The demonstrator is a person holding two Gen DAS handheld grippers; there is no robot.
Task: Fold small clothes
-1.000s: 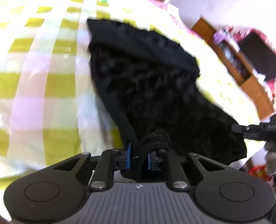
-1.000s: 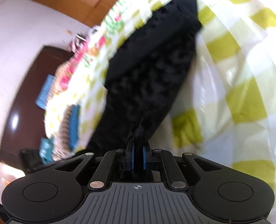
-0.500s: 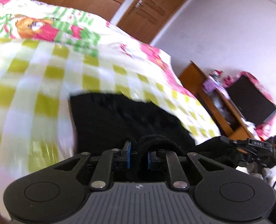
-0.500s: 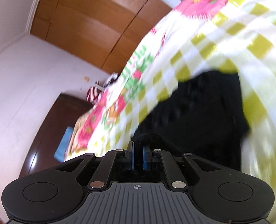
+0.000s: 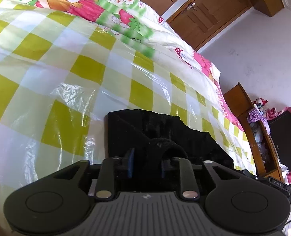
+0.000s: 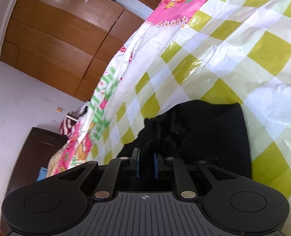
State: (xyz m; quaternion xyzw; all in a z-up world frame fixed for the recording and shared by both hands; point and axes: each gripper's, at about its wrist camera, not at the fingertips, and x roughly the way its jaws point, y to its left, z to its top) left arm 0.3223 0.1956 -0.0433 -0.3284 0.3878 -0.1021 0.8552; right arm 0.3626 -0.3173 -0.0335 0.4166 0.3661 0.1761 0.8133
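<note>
A small black garment (image 5: pixel 145 125) lies doubled over on the green-checked plastic sheet (image 5: pixel 53 74) covering the bed. My left gripper (image 5: pixel 147 163) is low over its near edge, jaws parted, with a hump of black cloth (image 5: pixel 165 145) loose between the blue pads. In the right wrist view the same garment (image 6: pixel 214 123) lies folded. My right gripper (image 6: pixel 145 165) has its jaws slightly parted around a fold of the cloth (image 6: pixel 155 143).
A cartoon-print bedsheet (image 5: pixel 86 4) runs along the far side of the bed. Wooden wardrobe doors (image 6: pixel 56 39) stand behind. A wooden cabinet with toys and a dark screen (image 5: pixel 283 137) stands at the right. A dark headboard (image 6: pixel 39 151) is at the left.
Both grippers carried the garment's near edge forward over its far part, folding it in half. Their jaws, shut on the cloth before, have now parted.
</note>
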